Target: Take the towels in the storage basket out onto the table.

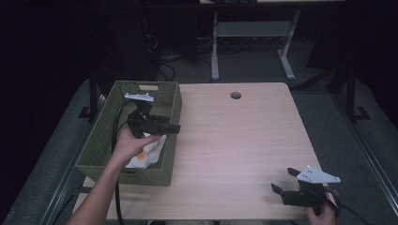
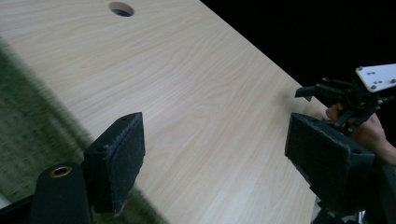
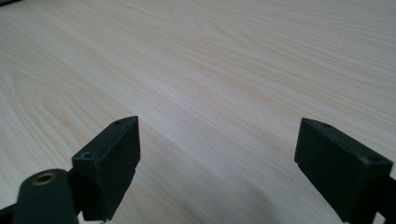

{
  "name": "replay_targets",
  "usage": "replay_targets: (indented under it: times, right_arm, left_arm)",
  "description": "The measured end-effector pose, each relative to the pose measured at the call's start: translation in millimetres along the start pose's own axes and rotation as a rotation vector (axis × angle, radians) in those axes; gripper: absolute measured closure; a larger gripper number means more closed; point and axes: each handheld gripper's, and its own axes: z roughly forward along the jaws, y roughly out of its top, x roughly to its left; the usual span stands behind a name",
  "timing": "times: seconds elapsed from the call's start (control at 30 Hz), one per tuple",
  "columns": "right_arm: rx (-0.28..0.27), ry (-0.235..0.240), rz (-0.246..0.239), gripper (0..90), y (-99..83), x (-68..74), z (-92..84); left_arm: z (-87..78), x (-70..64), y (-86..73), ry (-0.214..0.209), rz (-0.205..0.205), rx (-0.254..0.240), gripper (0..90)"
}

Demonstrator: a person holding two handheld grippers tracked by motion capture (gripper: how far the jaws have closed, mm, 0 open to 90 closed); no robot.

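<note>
Table (image 1: 234, 140): pale wood, bare under both tongs. Basket (image 1: 105, 136): green, woven, at the table's left edge, directly beneath the left gripper (image 1: 176, 128). Pouch (image 1: 148, 152): white with an orange mark, lying inside the basket just below and behind the left gripper's jaws, well apart from the right gripper (image 1: 284, 180). It looks light, soft and crumpled, probably slippery; a raised fold near its upper edge seems the best hold. Left gripper: jaws spread wide, empty, pointing out over the basket's right wall. Right gripper: jaws wide, empty, low over the near right corner.
</note>
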Motion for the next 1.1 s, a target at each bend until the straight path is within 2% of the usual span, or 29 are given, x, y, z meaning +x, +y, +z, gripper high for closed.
replay_targets:
  times: [0.1, 0.3, 0.53, 0.57, 0.6, 0.63, 0.73, 0.87, 1.07, 1.1]
  right_arm:
    - [0.000, 0.000, -0.001, 13.9, 0.0, -0.2, 0.0]
    - [-0.002, 0.002, 0.001, 13.9, -0.1, -0.6, -0.3]
    - [-0.002, 0.008, 0.001, 13.9, 0.2, -0.2, -0.1]
    - [-0.003, 0.008, 0.003, 13.9, 0.2, -0.2, -0.2]
    - [-0.003, 0.008, 0.003, 13.9, 0.3, -0.4, -0.2]
    - [-0.003, 0.008, 0.003, 13.9, 0.3, -0.4, -0.2]
    - [-0.005, 0.008, 0.007, 13.9, 0.5, -0.4, -0.5]
    - [-0.010, 0.008, -0.001, 13.9, 0.5, -1.0, -1.7]
    - [-0.010, 0.008, 0.000, 13.9, 0.7, -0.8, -2.0]
    - [-0.011, 0.008, 0.000, 13.9, 0.7, -0.7, -2.0]
  left_arm:
    - [-4.5, 4.9, -1.3, 0.014, -0.009, -0.001, 20.4]
    - [-14.3, 18.5, -6.0, 0.073, -0.033, 0.019, 21.4]
    - [-21.9, 34.5, -15.4, 0.159, -0.067, 0.044, 22.2]
    - [-22.2, 37.2, -17.4, 0.175, -0.072, 0.055, 22.4]
    - [-23.3, 42.2, -21.6, 0.209, -0.084, 0.068, 22.5]
    - [-23.3, 42.2, -21.6, 0.209, -0.084, 0.068, 23.0]
    - [-26.2, 49.2, -26.1, 0.263, -0.109, 0.080, 24.4]
    - [-30.9, 54.6, -27.6, 0.305, -0.133, 0.090, 24.6]
    - [-29.2, 62.1, -34.5, 0.382, -0.161, 0.163, 24.7]
    - [-26.0, 65.5, -38.7, 0.415, -0.175, 0.199, 24.7]
